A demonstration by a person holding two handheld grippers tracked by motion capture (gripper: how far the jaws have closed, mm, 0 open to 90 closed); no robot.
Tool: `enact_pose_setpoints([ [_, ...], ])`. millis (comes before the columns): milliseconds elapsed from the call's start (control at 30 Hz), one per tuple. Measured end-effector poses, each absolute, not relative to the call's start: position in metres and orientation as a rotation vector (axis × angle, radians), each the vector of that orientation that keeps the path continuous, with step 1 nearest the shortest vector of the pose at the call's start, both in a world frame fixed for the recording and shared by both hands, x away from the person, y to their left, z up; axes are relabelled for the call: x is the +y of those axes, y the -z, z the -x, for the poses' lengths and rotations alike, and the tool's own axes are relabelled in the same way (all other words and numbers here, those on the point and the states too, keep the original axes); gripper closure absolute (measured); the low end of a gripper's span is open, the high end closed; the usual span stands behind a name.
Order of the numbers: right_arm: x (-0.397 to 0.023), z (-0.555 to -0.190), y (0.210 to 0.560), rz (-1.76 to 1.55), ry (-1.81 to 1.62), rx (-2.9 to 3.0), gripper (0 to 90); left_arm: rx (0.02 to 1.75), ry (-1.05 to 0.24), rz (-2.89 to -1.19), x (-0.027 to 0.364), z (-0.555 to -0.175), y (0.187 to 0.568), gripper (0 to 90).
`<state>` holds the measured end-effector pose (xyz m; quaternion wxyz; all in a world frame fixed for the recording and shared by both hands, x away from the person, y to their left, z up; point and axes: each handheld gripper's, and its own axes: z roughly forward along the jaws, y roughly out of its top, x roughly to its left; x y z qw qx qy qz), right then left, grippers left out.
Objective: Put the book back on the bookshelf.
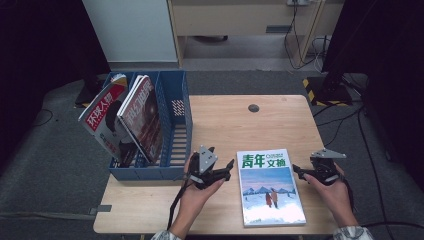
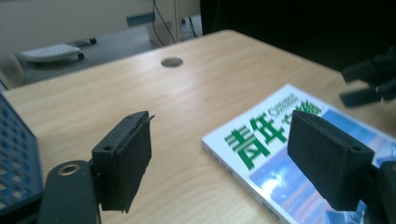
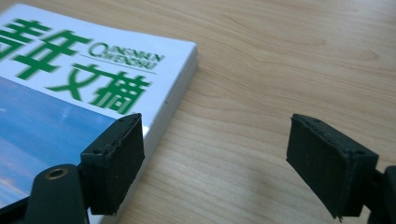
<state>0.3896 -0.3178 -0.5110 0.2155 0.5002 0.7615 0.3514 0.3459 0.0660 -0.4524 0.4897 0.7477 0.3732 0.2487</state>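
Near edge of table (image 1: pixel 150 215): pale wood-grain top, smooth, rectangular, rounded corners. Two hands come in from below, each with a black two-jaw gripper.

Magazine (image 1: pixel 270 186): flat on the wood between the grippers, glossy white cover, green characters on top, blue snow scene below with two small figures. Thick white page block, square-cut edge, seen in the right gripper view (image 3: pixel 173 98).

Left gripper (image 1: pixel 231 165): just beside the magazine's left edge, jaws spread, nothing between them. Pads are matte black foam blocks, blunt and rectangular. In the left gripper view (image 2: pixel 219 144) the magazine's corner (image 2: pixel 261 144) lies ahead of the gap, one pad over the cover.

Right gripper (image 1: pixel 296 171): just beside the magazine's right edge, grey three-cornered plate on top. Jaws released, bare wood between the pads (image 3: pixel 215 158); one pad overlaps the cover edge in that view, contact unclear.

Farther left: blue plastic file rack (image 1: pixel 176 125), perforated mesh walls, upright dividers. Two glossy magazines (image 1: pixel 125 120) lean tilted in its left compartments.

Far side: small round dark grommet (image 1: pixel 253 108) set in the wood.
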Motion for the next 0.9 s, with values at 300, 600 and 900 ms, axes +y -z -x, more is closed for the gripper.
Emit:
enact_pose_setpoints([
  [300,-0.301,-0.387,0.505,-1.347,-1.081,2.189,16.0,0.901,-0.476,-1.954,0.033,-0.348,0.49,23.9],
  [600,-0.284,-0.387,0.513,-1.335,-1.088,2.296,9.4,0.902,-0.393,-2.043,0.019,-0.346,0.512,22.7],
  [900,-0.276,-0.386,0.521,-1.341,-1.076,2.368,5.9,0.899,-0.335,-2.103,0.012,-0.345,0.524,20.5],
])
